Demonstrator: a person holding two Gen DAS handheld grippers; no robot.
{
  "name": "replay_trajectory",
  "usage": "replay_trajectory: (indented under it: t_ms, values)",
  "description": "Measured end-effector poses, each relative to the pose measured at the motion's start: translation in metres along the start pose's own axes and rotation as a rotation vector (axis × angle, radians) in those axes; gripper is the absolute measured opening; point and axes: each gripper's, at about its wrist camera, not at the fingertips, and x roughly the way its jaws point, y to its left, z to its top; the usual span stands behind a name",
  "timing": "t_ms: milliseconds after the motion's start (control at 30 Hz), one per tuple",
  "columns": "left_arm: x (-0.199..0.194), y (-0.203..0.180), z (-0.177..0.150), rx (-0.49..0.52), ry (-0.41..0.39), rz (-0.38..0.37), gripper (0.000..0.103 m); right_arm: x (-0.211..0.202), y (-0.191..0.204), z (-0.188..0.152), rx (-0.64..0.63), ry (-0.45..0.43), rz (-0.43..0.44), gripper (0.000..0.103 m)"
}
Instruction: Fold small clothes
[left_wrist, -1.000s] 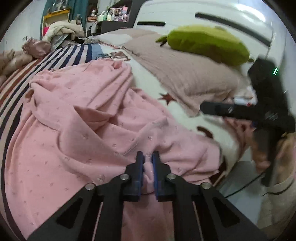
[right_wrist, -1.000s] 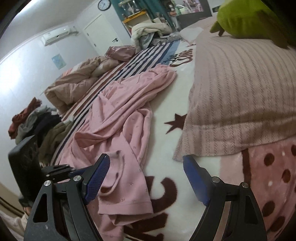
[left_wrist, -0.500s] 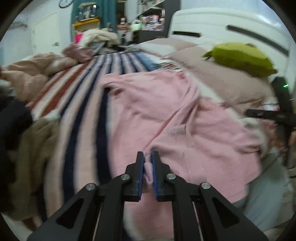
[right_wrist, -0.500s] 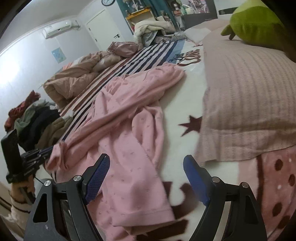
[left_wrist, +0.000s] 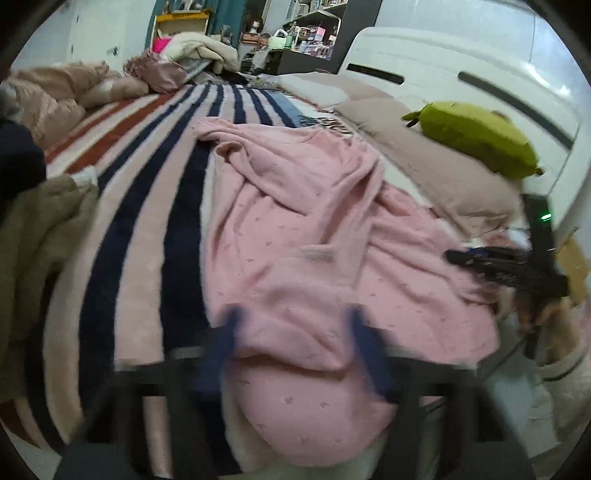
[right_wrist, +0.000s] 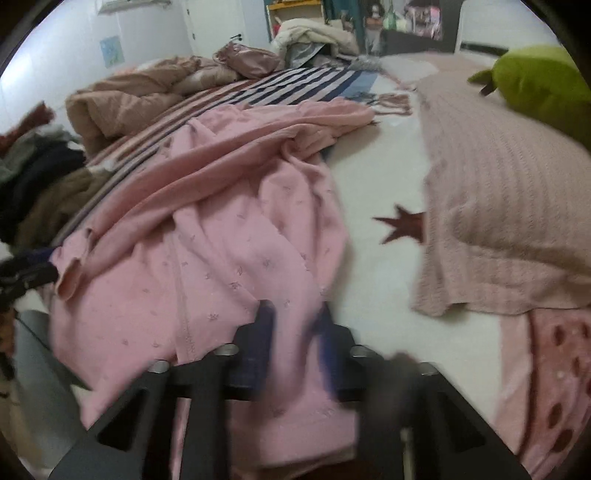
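A pink dotted garment (left_wrist: 303, 229) lies crumpled and spread over the bed; it also shows in the right wrist view (right_wrist: 221, 240). My left gripper (left_wrist: 291, 332) is open and blurred, its blue pads wide apart on either side of the garment's near edge, holding nothing. My right gripper (right_wrist: 295, 325) is blurred, its blue pads close together with the garment's near hem between them. The right gripper shows at the right in the left wrist view (left_wrist: 509, 266). The left gripper shows at the left edge of the right wrist view (right_wrist: 26, 273).
A striped blanket (left_wrist: 155, 192) covers the bed. A ribbed pink pillow (right_wrist: 509, 206) and a green plush toy (left_wrist: 476, 136) lie at the right. Piles of dark and brown clothes (right_wrist: 40, 184) sit at the left. A white headboard (left_wrist: 461, 74) stands behind.
My left gripper has let go of the pink garment and opened wide. My right gripper has moved over the garment's hem and its pads have come nearly together.
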Motion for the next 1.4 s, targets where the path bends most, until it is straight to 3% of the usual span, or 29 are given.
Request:
replay_trajectory:
  t_ms: [33,300,367,400,433,467,500,533,667,867,967,1000,1033,1067,1100,1133,1300,1400]
  values:
    - [0.001,-0.001,0.001,0.004,0.005,0.024,0.008,-0.002,-0.001,-0.001,0.003,-0.006,0.004,0.005]
    - [-0.014,0.033,0.0,-0.02,0.0,0.192,0.008,-0.012,-0.009,-0.004,-0.003,-0.007,-0.078,0.005]
    - [-0.017,0.039,0.002,-0.029,-0.001,0.171,0.011,-0.016,-0.008,0.0,-0.001,-0.004,-0.051,0.006]
    - [-0.019,0.043,0.007,-0.037,-0.018,0.151,0.021,-0.017,-0.008,0.003,-0.003,-0.007,-0.042,0.012]
    - [-0.021,0.045,0.011,-0.043,-0.03,0.13,0.039,-0.017,-0.007,0.009,-0.009,-0.011,-0.036,0.025]
    - [-0.025,0.045,0.018,-0.048,-0.062,0.072,0.045,-0.018,-0.006,0.019,-0.03,-0.015,-0.032,0.033]
    - [-0.027,0.045,0.026,-0.047,-0.08,0.024,0.052,-0.017,-0.005,0.028,-0.047,-0.025,-0.03,0.049]
    - [-0.026,0.042,0.033,-0.041,-0.087,-0.005,0.053,-0.015,-0.004,0.037,-0.063,-0.032,-0.027,0.057]
    - [-0.008,0.026,0.071,0.024,-0.088,-0.097,0.059,0.007,-0.007,0.083,-0.097,-0.01,-0.011,0.059]
    - [0.068,0.002,0.121,0.095,0.027,-0.155,0.058,0.081,-0.012,0.13,-0.165,0.1,-0.056,0.059]
    - [0.108,-0.005,0.134,0.09,0.094,-0.184,0.049,0.099,-0.021,0.145,-0.094,0.087,-0.013,0.059]
    - [0.119,-0.006,0.137,0.083,0.113,-0.192,0.045,0.104,-0.027,0.149,-0.051,0.074,0.015,0.053]
    - [0.128,-0.007,0.138,0.074,0.129,-0.201,0.037,0.107,-0.03,0.152,-0.028,0.067,0.014,0.036]
    - [0.133,-0.007,0.138,0.07,0.141,-0.208,0.031,0.11,-0.034,0.153,-0.007,0.058,-0.01,0.026]
    - [0.138,-0.009,0.137,0.069,0.148,-0.21,0.012,0.111,-0.04,0.154,0.025,0.039,-0.054,0.018]
    - [0.14,-0.01,0.136,0.075,0.149,-0.202,0.002,0.109,-0.045,0.155,0.047,0.024,-0.074,0.016]
    - [0.134,-0.008,0.134,0.095,0.096,-0.144,0.0,0.083,-0.071,0.154,0.093,-0.082,-0.267,0.008]
    - [0.131,-0.002,0.136,0.087,0.073,-0.067,0.0,0.065,-0.086,0.155,0.101,-0.121,-0.368,0.007]
